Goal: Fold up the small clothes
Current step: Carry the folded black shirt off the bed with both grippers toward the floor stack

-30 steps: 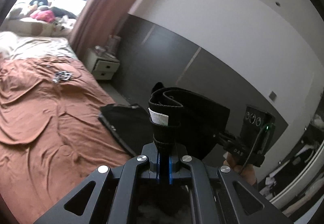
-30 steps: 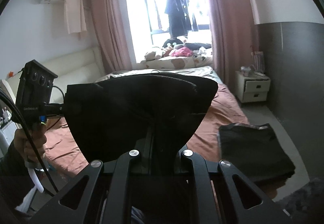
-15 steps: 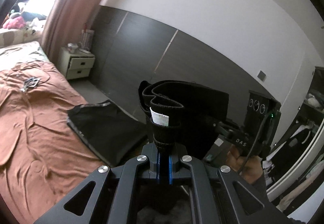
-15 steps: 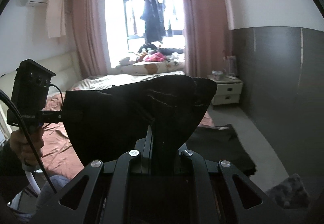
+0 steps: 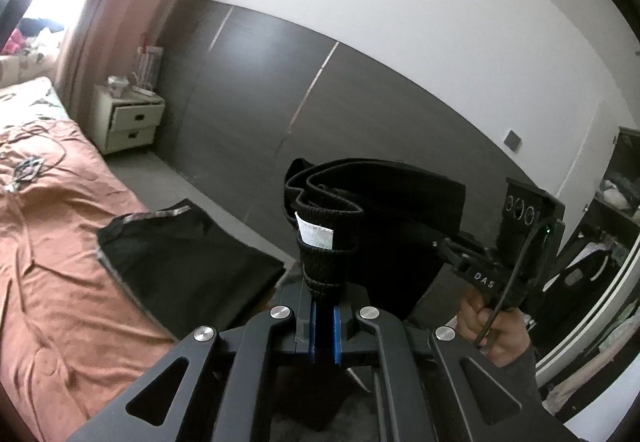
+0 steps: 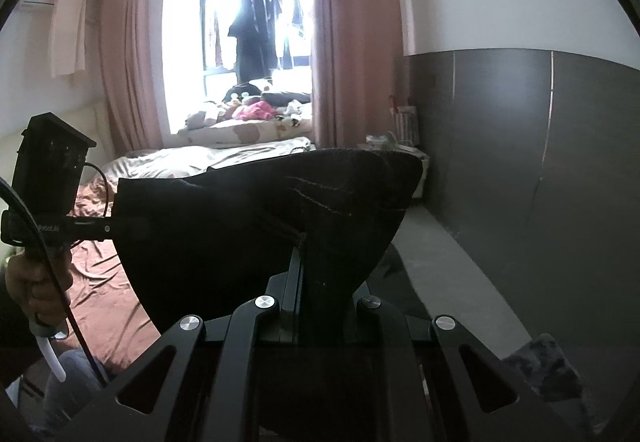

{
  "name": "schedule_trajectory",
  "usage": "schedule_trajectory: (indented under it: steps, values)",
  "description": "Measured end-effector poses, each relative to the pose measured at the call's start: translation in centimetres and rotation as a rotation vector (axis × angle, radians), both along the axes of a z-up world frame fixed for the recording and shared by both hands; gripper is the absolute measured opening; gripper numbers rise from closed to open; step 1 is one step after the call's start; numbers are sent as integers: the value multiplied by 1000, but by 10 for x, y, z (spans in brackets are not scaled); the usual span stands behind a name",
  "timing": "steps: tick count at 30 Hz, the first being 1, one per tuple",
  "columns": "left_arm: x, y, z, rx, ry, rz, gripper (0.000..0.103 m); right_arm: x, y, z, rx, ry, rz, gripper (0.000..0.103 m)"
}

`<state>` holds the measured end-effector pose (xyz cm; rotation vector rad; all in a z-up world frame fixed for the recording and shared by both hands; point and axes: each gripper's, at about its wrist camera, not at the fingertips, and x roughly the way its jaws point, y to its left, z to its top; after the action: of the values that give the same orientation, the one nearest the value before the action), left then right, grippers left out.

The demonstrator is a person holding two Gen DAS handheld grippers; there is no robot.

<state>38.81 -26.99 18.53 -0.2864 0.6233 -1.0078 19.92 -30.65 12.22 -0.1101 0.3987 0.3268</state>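
1. Here, the black cloth (image 5: 384, 210) hangs in the air between both grippers, over the bed's edge.
2. The left gripper (image 5: 325, 290) pinches its bunched waistband tight.
3. The right gripper (image 6: 301, 262) pinches the other end tight.
4. A folded dark pile (image 5: 180, 254) lies at the corner of the bed (image 5: 52, 282).
5. Bare floor (image 6: 452, 282) runs beside the bed to the dark wall (image 6: 560, 170).

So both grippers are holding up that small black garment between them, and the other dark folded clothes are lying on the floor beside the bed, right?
Not quite. The left gripper and right gripper do hold the black garment up between them, but the dark folded clothes lie on the bed's brown sheet, at its edge, not on the floor. The left wrist view shows this.
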Motion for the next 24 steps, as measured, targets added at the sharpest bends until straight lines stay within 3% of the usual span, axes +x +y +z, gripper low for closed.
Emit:
schedule_trajectory:
  steps: [7, 13, 24]
  values:
    - [27, -21, -12, -26, 19, -62, 5, 6, 5, 2, -9, 13, -73, 8]
    - [56, -24, -35, -26, 63, -60, 5, 28, 25, -20, 9, 66, -79, 8]
    - [141, -9, -95, 28, 167, 59, 5, 102, 114, -62, -17, 148, -66, 8]
